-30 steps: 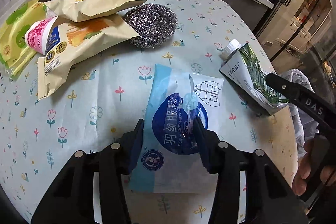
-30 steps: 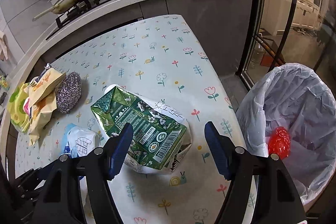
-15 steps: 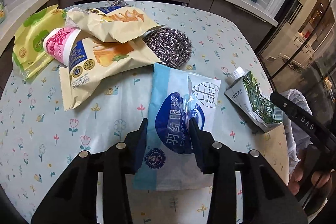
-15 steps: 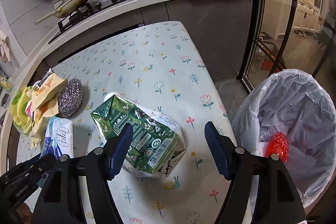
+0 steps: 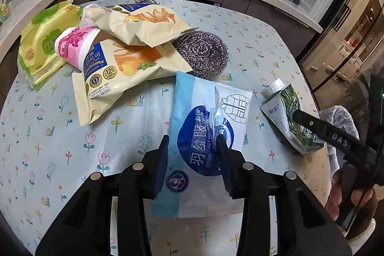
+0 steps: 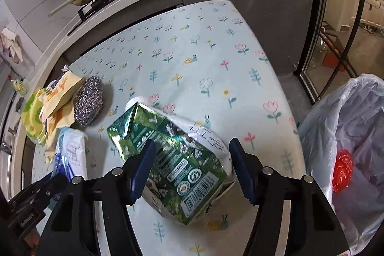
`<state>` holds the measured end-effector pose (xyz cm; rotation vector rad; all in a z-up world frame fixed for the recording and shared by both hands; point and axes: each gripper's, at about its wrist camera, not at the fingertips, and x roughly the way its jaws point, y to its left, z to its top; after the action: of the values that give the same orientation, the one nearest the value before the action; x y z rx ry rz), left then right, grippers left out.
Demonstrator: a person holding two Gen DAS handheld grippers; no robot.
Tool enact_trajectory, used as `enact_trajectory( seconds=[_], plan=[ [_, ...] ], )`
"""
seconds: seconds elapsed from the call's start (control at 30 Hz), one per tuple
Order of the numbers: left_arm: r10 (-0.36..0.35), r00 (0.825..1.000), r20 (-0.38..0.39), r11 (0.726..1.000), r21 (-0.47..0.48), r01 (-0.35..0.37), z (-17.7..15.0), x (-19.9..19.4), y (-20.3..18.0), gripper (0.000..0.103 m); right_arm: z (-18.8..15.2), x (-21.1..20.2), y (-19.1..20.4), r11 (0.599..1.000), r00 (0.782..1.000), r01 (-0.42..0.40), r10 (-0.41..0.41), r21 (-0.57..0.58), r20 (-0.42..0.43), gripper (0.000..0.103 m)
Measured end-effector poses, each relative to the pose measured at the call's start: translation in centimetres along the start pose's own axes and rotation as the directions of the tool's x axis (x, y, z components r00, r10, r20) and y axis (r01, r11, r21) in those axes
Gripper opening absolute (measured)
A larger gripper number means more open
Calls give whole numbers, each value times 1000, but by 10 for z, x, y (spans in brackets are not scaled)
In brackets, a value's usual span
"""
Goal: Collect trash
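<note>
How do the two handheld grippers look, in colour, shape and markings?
Both are matte black plastic. The left gripper and the right gripper each have two wedge-shaped fingers with dark blue pads and round silver screw heads on the finger bases. In the left wrist view, the right gripper's side bears white letters "DAS". No cables or sleeves show.

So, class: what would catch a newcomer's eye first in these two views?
The blue wipes pack lies on the flowered table between the left tongs. The shiny green carton lies between the open right tongs. A lined bin with something red inside stands right of the table.
</note>
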<state>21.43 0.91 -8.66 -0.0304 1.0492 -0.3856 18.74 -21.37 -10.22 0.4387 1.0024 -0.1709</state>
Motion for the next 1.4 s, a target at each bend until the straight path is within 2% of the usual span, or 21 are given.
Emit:
enact_trajectory(
  seconds=[0.1,0.17,0.3,0.6,0.63,0.67,0.77,1.0,1.17,1.3,1.4],
  plan=[
    [2,1000,-3,1000,3,-2,-1,2,-4,37,-20,-5,14,999,999,-36,35,-36,-23,59],
    [0,1000,-5,1000,7,0,-1,2,-7,37,-31,-7,25,995,996,-73,70,-62,-50,51],
    [5,1000,-5,1000,15,-5,-1,3,-9,37,-47,-12,46,986,992,-111,103,-125,-71,51],
    [8,1000,-13,1000,13,-8,-1,6,-6,37,-37,-12,48,979,982,-183,178,-86,-61,52],
    [10,1000,-11,1000,10,-9,-1,5,-6,37,-36,-13,51,977,981,-189,184,-96,-60,43],
    [11,1000,-8,1000,8,-11,-1,5,-6,37,-37,-14,54,975,980,-194,188,-109,-62,27],
    [10,1000,-4,1000,7,-10,0,1,-6,36,-38,-20,57,973,980,-199,194,-114,-53,16],
    [-1,1000,17,999,34,0,-1,-13,-21,36,-37,-52,41,984,986,-157,160,-84,36,14],
    [-33,998,47,997,77,29,1,-31,-46,36,-38,-81,21,992,988,-111,116,-54,99,13],
    [-51,997,59,991,129,43,-1,-39,-75,36,-43,-89,1,996,992,-80,83,-33,97,12],
    [-59,997,57,986,158,49,-7,-41,-91,36,-51,-90,-8,998,997,-54,57,-42,59,12]
  ],
)
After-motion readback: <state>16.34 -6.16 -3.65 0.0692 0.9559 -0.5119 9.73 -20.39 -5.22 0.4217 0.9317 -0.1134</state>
